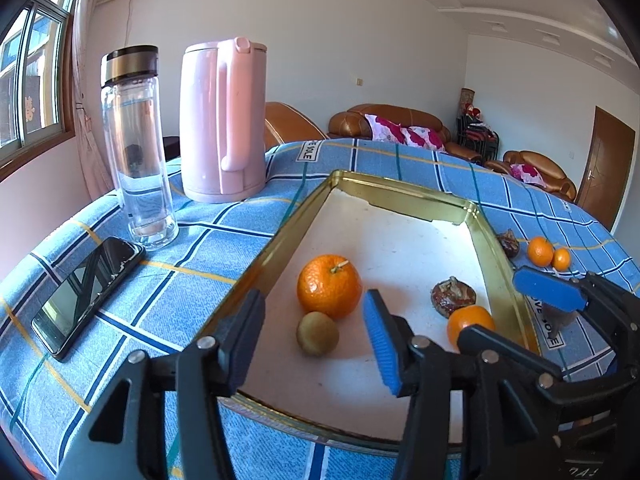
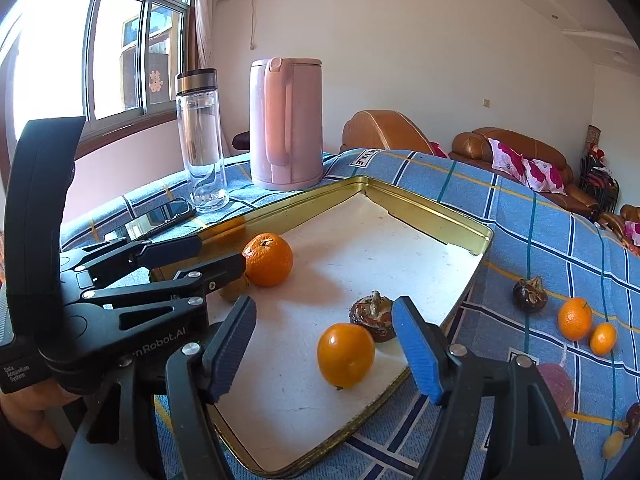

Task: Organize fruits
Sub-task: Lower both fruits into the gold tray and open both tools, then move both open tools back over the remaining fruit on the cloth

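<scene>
A gold-rimmed tray (image 1: 256, 264) (image 2: 440, 208) with a white floor holds a large orange (image 1: 329, 286) (image 2: 268, 259), a small green-brown fruit (image 1: 317, 333) (image 2: 234, 289), a brown husked fruit (image 1: 453, 297) (image 2: 372, 316) and a smaller orange (image 1: 470, 324) (image 2: 346, 354). My left gripper (image 1: 314, 340) (image 2: 222, 254) is open, and the green-brown fruit lies on the tray between its fingers with a gap on each side. My right gripper (image 2: 325, 350) (image 1: 516, 315) is open around the smaller orange without pressing it.
On the blue checked cloth right of the tray lie another brown fruit (image 2: 530, 294), two small oranges (image 2: 575, 318) and more fruit near the right edge. A pink kettle (image 1: 222, 120), a glass bottle (image 1: 136, 148) and a phone (image 1: 88, 292) stand left of the tray.
</scene>
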Demonstrator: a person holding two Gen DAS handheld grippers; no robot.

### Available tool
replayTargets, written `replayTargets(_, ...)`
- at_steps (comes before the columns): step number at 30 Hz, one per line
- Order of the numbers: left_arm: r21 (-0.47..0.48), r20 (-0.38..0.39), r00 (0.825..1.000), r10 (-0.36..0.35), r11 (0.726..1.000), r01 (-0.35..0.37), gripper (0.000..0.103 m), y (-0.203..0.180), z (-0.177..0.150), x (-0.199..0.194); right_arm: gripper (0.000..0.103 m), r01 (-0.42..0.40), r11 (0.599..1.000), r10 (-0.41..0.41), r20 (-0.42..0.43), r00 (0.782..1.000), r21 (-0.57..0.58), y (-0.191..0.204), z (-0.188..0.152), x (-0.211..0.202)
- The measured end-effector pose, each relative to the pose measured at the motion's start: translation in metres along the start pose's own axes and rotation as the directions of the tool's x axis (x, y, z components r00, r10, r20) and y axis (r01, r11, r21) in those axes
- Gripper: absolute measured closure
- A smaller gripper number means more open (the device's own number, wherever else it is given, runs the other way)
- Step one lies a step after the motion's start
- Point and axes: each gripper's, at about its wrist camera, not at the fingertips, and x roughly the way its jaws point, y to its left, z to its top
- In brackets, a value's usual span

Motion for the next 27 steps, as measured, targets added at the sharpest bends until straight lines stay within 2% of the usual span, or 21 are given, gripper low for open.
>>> replayTargets(5,0.02,0.029,1.0,-0.005,1.0,0.005,0.05,-0.011,0.001,-0.009,0.029,0.024,1.0,-0.024,0.031,0.999,0.0,-0.004,-0.004,-0.011)
replayTargets(9,0.035,0.059,0.998,-0.012,0.999,0.01,0.04,-0.023,0.003,-0.019,0.029,0.052,0.999,-0.051,0.052,0.997,-0.003,-0.009,-0.01,-0.023)
replayTargets(13,0.059,0.077,0.997,-0.031,0.998,0.027,0.04,-0.039,0.005,-0.027,0.029,0.082,0.997,-0.083,0.066,0.994,0.009,-0.021,-0.016,-0.036)
replayTargets(21,0.143,0.115,0.988,-0.101,0.986,0.084,0.035,-0.09,0.008,-0.042,0.029,0.177,0.981,-0.184,0.091,0.979,0.08,-0.067,-0.029,-0.073)
replayTargets(27,0.233,0.086,0.98,-0.18,0.96,0.156,0.035,-0.141,0.01,-0.04,0.029,0.258,0.951,-0.274,0.076,0.959,0.168,-0.114,-0.044,-0.096)
